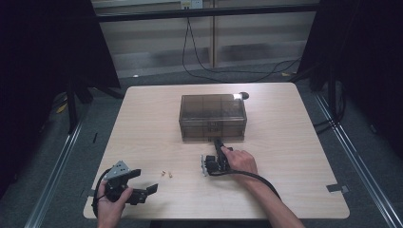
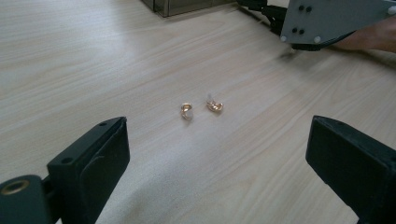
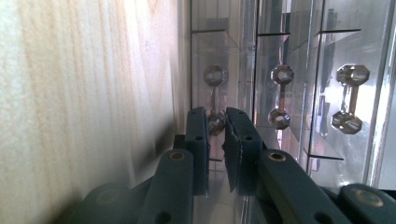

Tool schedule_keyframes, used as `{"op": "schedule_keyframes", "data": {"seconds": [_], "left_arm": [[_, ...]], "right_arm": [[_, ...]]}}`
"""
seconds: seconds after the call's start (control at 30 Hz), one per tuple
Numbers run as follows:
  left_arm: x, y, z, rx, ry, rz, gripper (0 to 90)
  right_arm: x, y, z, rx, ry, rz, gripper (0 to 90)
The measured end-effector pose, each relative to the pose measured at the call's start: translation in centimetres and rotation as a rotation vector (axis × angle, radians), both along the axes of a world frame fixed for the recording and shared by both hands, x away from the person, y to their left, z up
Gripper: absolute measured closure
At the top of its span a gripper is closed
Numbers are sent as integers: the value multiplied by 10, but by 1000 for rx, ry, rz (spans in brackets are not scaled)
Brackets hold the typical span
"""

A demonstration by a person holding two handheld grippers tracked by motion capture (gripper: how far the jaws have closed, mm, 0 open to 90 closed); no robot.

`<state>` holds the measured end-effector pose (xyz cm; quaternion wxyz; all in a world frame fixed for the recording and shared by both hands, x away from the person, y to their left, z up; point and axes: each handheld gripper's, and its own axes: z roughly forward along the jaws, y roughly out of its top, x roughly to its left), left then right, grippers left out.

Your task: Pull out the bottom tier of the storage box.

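Black left tongs (image 2: 219,163) gape wide, two gold earrings (image 2: 201,108) dead ahead on the desk (image 2: 93,70).
Right tongs (image 3: 217,133) are nearly shut around a drawer knob (image 3: 215,122) on the smoky acrylic box (image 1: 213,116), apparently gripping.

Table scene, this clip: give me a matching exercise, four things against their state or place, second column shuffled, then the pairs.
Things:
1. left tongs
2. right tongs
3. earrings
4. box

States or places:
A. smoky see-through, at the table's far middle
B. closed on a faceted drawer knob
C. wide open, holding nothing
D. two small gold pieces on bare wood between the tongs

Pairs: 1-C, 2-B, 3-D, 4-A
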<state>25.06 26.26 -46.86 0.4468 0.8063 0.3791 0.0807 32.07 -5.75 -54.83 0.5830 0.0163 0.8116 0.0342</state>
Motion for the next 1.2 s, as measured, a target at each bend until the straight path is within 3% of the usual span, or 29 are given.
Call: {"op": "schedule_keyframes", "data": {"seconds": [0.2,0.47,0.53,0.73,0.8,0.93,1.07,1.2], "left_arm": [[0,0,0,-1,0,0,63],[0,1,0,-5,3,12,62],[0,1,0,-5,4,10,61],[1,1,-1,5,7,19,58],[1,2,0,6,4,23,57],[1,2,0,4,8,26,54],[1,2,-1,5,10,30,53],[1,1,-1,3,13,26,53]], "right_arm": [[0,-1,0,4,4,2,804],[2,-7,10,89,92,19,746],[3,-10,12,139,124,11,721],[3,-14,21,196,184,36,676],[3,-15,23,213,177,23,655],[7,-20,28,294,248,17,610],[9,-29,36,421,340,0,582],[13,-38,44,503,413,-4,516]]}}
